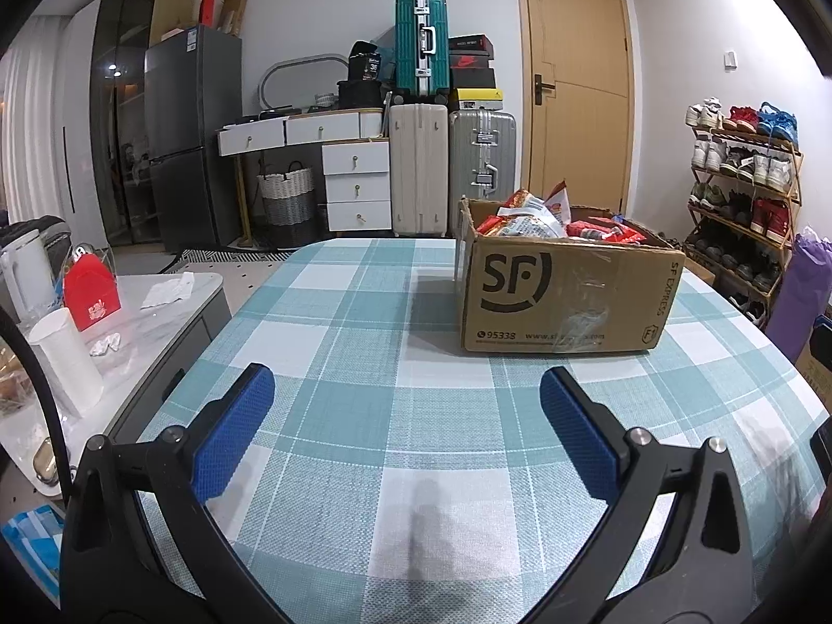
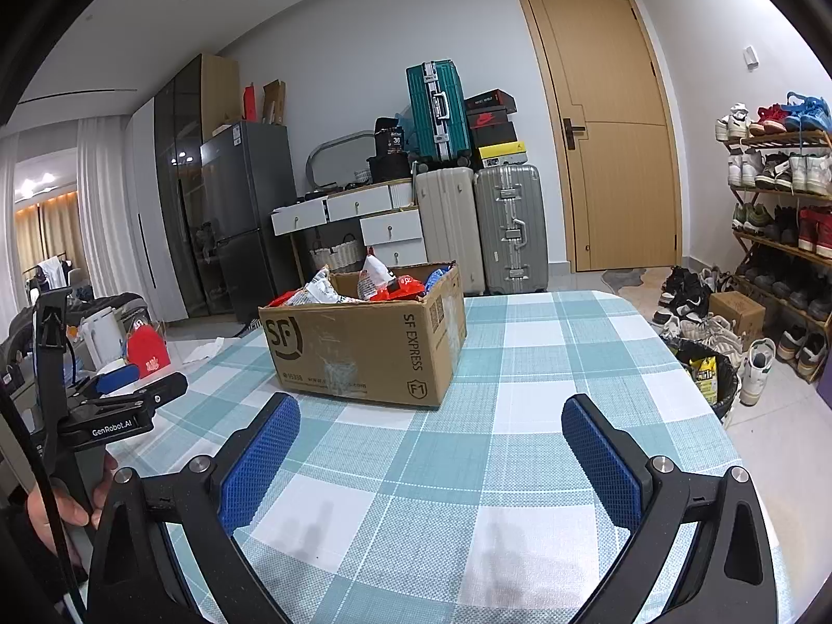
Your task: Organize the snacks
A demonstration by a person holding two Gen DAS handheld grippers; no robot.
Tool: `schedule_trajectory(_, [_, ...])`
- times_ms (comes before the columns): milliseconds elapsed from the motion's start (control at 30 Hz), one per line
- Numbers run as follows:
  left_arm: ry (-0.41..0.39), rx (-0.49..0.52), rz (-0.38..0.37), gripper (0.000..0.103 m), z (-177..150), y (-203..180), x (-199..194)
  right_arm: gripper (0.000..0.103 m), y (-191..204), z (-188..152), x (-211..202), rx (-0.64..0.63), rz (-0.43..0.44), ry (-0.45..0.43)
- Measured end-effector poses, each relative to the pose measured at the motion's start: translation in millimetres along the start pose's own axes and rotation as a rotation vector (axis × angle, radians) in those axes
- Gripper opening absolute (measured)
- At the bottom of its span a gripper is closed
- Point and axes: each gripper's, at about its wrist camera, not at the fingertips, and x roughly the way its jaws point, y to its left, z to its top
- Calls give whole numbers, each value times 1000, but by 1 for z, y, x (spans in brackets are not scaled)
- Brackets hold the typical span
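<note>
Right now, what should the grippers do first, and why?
Probably move the right gripper forward to the cardboard box. Both grippers are open and empty, the left gripper too, and every snack packet sits in that box, with none on the checked tablecloth.

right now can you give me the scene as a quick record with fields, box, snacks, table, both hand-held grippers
surface: table with a teal and white checked cloth
box: open SF Express cardboard box, standing on the table
snacks: red and white packets piled inside the box, some above its rim
snacks on the cloth: none seen
left hand-held gripper: open, holding nothing, short of the box
right hand-held gripper: open, holding nothing, short of the box
progress: no snack taken out yet
</note>
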Motion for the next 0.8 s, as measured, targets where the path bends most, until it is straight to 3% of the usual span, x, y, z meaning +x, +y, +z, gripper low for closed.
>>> schedule_trajectory(133, [-9,15,-5,102,0,-4,1,103,0,0,0,1,0,0])
schedule_trajectory(467, [-22,43,64,102,-3,-11,-6,103,1,1,1,-5,2,3])
schedule_trajectory(800, [-12,13,53,102,-4,-5,-5,103,0,1,1,-4,2,3])
